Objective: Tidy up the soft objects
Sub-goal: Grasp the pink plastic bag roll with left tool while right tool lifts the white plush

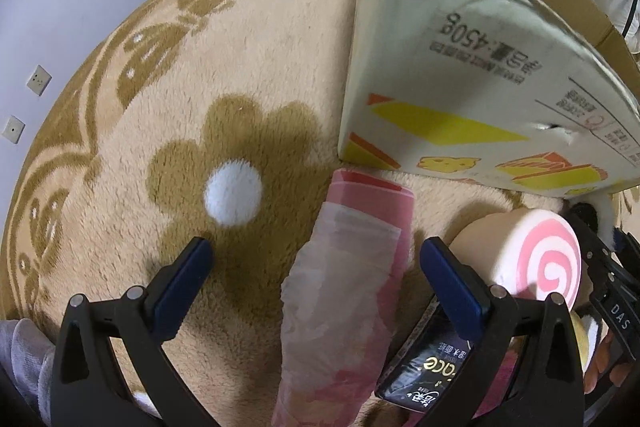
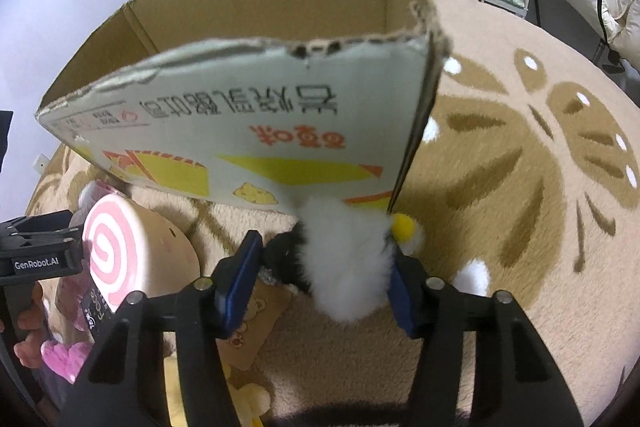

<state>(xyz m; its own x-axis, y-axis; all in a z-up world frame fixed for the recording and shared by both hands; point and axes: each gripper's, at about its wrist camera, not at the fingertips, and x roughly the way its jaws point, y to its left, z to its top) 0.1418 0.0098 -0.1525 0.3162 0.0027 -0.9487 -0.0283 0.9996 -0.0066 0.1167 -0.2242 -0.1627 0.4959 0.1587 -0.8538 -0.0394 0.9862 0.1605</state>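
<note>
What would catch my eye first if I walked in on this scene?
Probably the big open cardboard box standing on the beige flowered rug, its printed side facing the cameras. Just in front of it, the right gripper has a fluffy black-and-white plush toy between its blue pads. To the left lies a round cushion with a pink spiral face, beside a pink plastic-wrapped roll that sits between the open left gripper's fingers.
</note>
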